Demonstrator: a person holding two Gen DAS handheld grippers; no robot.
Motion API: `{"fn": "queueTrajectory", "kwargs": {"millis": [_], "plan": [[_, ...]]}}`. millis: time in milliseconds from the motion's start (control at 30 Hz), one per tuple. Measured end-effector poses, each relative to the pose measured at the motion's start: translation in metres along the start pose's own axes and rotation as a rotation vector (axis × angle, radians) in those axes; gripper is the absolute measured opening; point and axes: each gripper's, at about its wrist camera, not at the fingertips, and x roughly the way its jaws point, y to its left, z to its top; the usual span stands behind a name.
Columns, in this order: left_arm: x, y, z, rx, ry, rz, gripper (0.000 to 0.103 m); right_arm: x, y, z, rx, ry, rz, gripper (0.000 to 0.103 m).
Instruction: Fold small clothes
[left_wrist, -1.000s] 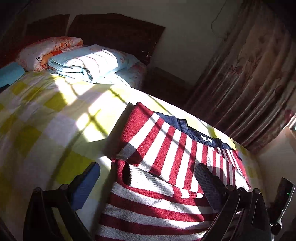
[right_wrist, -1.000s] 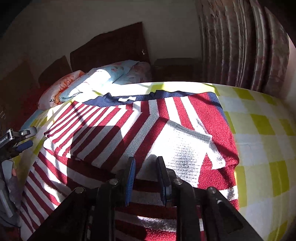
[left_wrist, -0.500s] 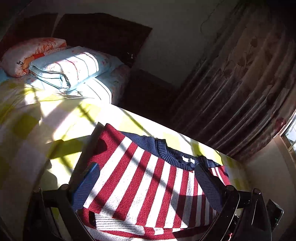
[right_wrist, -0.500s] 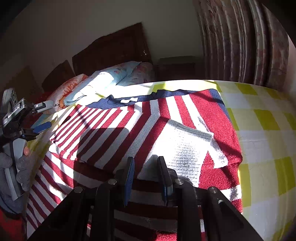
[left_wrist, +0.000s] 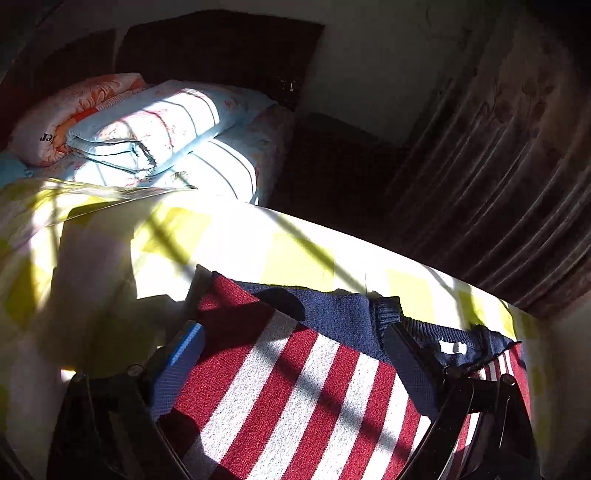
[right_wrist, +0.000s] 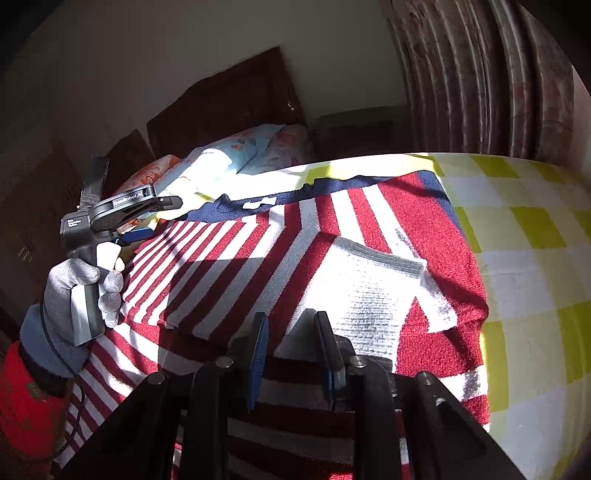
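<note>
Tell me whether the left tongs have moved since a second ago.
Yes. In the right wrist view the left tongs have come forward along the sweater toward its navy collar and the pillows.

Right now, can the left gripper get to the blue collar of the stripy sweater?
Probably yes. The left gripper is open over the sweater, and its fingers point toward the navy collar just ahead. Nothing lies between them. The right gripper sits lower down the sweater, out of the way.

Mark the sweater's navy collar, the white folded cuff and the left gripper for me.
navy collar (left_wrist: 343, 314), left wrist view, flat knit band.
white folded cuff (right_wrist: 369, 291), right wrist view, its middle.
left gripper (right_wrist: 166, 218), right wrist view, between its fingertips.
</note>
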Motion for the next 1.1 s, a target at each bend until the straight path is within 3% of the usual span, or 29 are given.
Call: {"fn": "queueTrajectory", "kwargs": {"millis": [67, 133, 200, 333, 500, 600, 700, 833, 933, 1100], "plan": [[-0.027, -0.026, -0.017, 0.087, -0.036, -0.089, 0.103, 0.000, -0.002, 0.000, 0.008, -0.001, 0.008, 0.026], [-0.037, -0.055, -0.041, 0.217, -0.014, -0.088, 0.103, 0.000, -0.003, 0.000, 0.014, -0.002, 0.015, 0.026], [-0.037, -0.066, -0.062, 0.278, 0.042, -0.070, 0.103, 0.000, -0.003, 0.000, 0.017, -0.002, 0.017, 0.026], [-0.024, -0.054, -0.087, 0.270, 0.085, -0.015, 0.103, 0.000, -0.003, 0.000, 0.016, -0.003, 0.017, 0.026], [-0.017, -0.062, -0.093, 0.350, 0.091, 0.038, 0.103, -0.001, -0.004, 0.000, 0.023, -0.005, 0.027, 0.025], [-0.018, -0.059, -0.092, 0.339, 0.089, 0.027, 0.103, -0.009, 0.000, 0.011, 0.049, -0.021, 0.016, 0.026], [-0.018, -0.059, -0.092, 0.342, 0.089, 0.029, 0.103, -0.014, 0.026, 0.034, -0.044, -0.078, -0.028, 0.028], [-0.018, -0.059, -0.092, 0.342, 0.088, 0.025, 0.103, 0.026, 0.056, 0.047, -0.215, 0.001, -0.152, 0.030], [-0.017, -0.059, -0.092, 0.341, 0.088, 0.024, 0.103, 0.059, 0.057, 0.037, -0.267, 0.084, -0.160, 0.030], [-0.017, -0.059, -0.092, 0.341, 0.087, 0.023, 0.103, 0.049, 0.040, 0.035, -0.306, 0.061, -0.195, 0.031]]}}
